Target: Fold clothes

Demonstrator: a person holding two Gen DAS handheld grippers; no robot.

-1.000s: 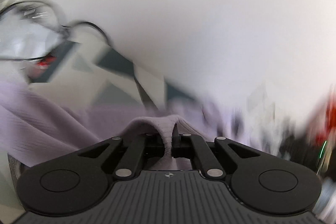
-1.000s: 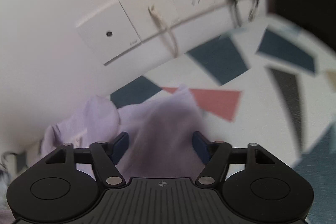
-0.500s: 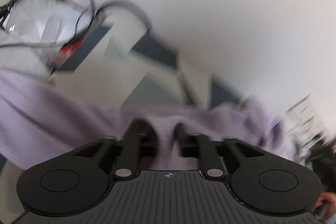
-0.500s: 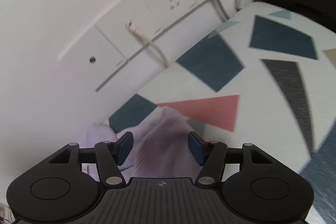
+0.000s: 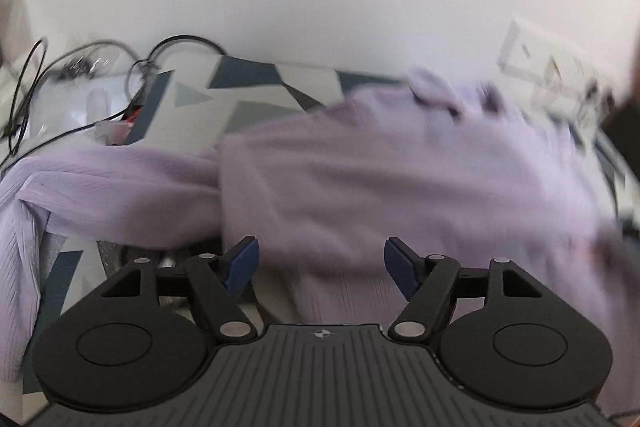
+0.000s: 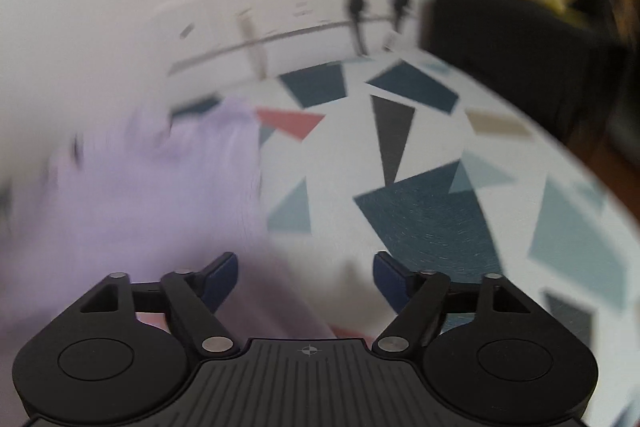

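Observation:
A pale lilac ribbed garment [image 5: 360, 179] lies spread on the patterned tabletop [image 5: 256, 95], one flap folded over the rest, a sleeve trailing off to the left. My left gripper [image 5: 320, 261] hovers over its near edge, open, nothing between the blue pads [image 5: 240, 261]. In the right wrist view the same garment [image 6: 152, 195] fills the left side, blurred by motion. My right gripper [image 6: 306, 277] is open above the garment's right edge and the tabletop [image 6: 420, 195], holding nothing.
A white wall with a socket strip [image 6: 288, 23] and two black plugs [image 6: 356, 3] runs behind the table. Black cables [image 5: 80, 75] and clear plastic lie at the far left. A dark box [image 6: 500, 39] stands at the table's far right.
My left gripper, shut on a fold of the garment a second ago, has opened and let it go. The garment now lies flat. Both grippers have pulled back and tilted down toward the table.

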